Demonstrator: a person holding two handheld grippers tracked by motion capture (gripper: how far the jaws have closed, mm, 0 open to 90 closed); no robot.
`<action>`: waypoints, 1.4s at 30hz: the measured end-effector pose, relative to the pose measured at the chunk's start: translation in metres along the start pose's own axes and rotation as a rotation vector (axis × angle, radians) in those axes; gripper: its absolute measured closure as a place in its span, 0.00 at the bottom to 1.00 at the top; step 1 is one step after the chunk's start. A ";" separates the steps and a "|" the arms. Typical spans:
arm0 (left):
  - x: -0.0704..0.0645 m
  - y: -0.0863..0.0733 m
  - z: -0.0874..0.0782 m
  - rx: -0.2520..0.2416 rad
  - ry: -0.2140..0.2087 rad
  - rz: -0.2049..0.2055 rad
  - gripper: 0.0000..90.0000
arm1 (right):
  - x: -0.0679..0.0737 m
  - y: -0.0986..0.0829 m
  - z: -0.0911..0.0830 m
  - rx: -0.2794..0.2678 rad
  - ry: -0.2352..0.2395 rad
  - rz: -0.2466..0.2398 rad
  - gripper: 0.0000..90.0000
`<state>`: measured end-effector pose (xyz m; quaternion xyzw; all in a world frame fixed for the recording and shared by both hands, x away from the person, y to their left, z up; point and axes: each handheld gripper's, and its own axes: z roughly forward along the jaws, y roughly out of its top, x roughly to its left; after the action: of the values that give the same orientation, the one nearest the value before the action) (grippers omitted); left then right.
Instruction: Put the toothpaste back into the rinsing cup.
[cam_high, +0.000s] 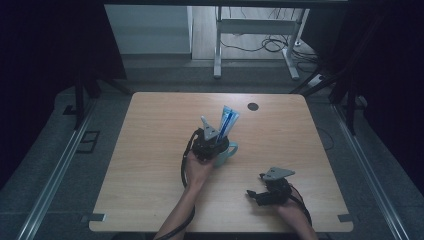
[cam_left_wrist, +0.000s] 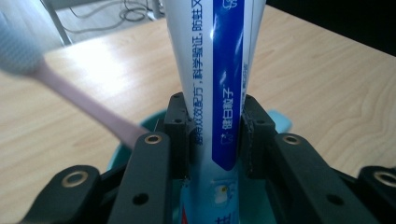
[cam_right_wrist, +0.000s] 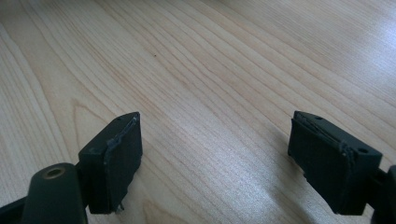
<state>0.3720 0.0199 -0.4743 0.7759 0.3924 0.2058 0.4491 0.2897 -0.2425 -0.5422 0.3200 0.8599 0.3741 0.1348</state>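
While both hands sit over the wooden table (cam_high: 150, 150), only the left one is working. Table first: light wood top, a small dark round spot (cam_high: 253, 106) near its far edge, otherwise bare around the grippers.

Teal cup (cam_high: 227, 151) stands near table centre, slightly toward the person. Left hand (cam_high: 198, 170) comes in from the bottom, with the left gripper (cam_left_wrist: 215, 135) right at the cup's near-left side, over its rim.

Toothpaste tube (cam_left_wrist: 219, 84), white with a blue stripe and printed text, stands roughly upright in the cup, top leaning a bit to the right in the high view. Left gripper is clamped on it: jaws pressed against both sides of the tube just above the cup rim, no gap visible.

Toothbrush (cam_left_wrist: 88, 109), pink handle with a blurred pale head, also sits in the cup, leaning away from the tube; not touching the jaws as far as I can tell.

Right gripper (cam_right_wrist: 215, 158) rests low near the table's front right, well apart from the cup. Jaws spread wide, bare wood between them.
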 end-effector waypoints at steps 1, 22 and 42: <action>0.000 -0.001 0.000 0.006 0.000 0.000 0.75 | 0.000 0.000 0.000 0.000 0.000 0.000 0.19; -0.001 0.006 -0.009 0.052 -0.047 0.000 0.61 | 0.000 0.000 0.000 0.000 -0.001 -0.001 0.19; -0.006 0.009 -0.028 -0.019 -0.064 0.005 0.45 | 0.000 0.000 0.000 -0.001 -0.002 -0.003 0.19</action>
<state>0.3537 0.0277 -0.4523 0.7787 0.3740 0.1856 0.4683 0.2898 -0.2425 -0.5422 0.3187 0.8602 0.3741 0.1364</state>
